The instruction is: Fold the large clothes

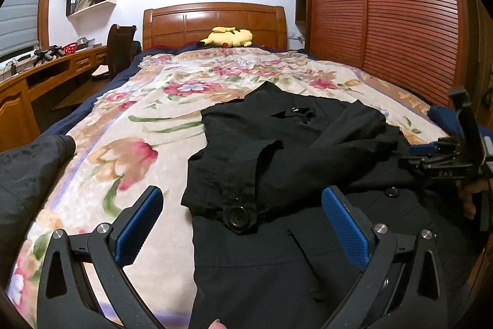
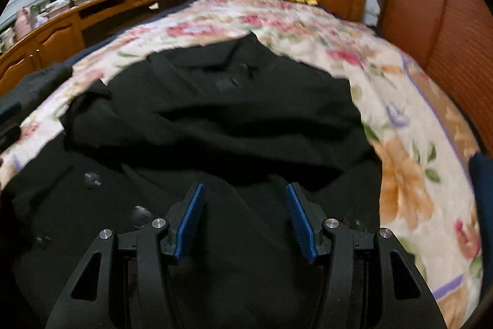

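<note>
A large black coat (image 1: 277, 144) lies spread on the floral blanket (image 1: 138, 119), with a sleeve folded across its front. The sleeve's cuff with a big black button (image 1: 235, 216) rests near its middle. My left gripper (image 1: 242, 190) hovers open and wide over the coat's near part, and nothing is pinched between its blue pads. In the right wrist view the coat (image 2: 215, 113) fills the middle, slightly blurred. My right gripper (image 2: 245, 196) stands open low over the cloth, pads apart and gripping nothing. Its black body (image 1: 450, 162) shows at the right edge of the left wrist view.
A yellow plush toy (image 1: 229, 36) lies by the wooden headboard (image 1: 215, 20). Louvred wardrobe doors (image 1: 385, 5) run along the bed's right side. A wooden desk (image 1: 46, 76) and chair (image 1: 120, 45) stand left. Another dark garment (image 1: 27, 168) lies on the bed's left edge.
</note>
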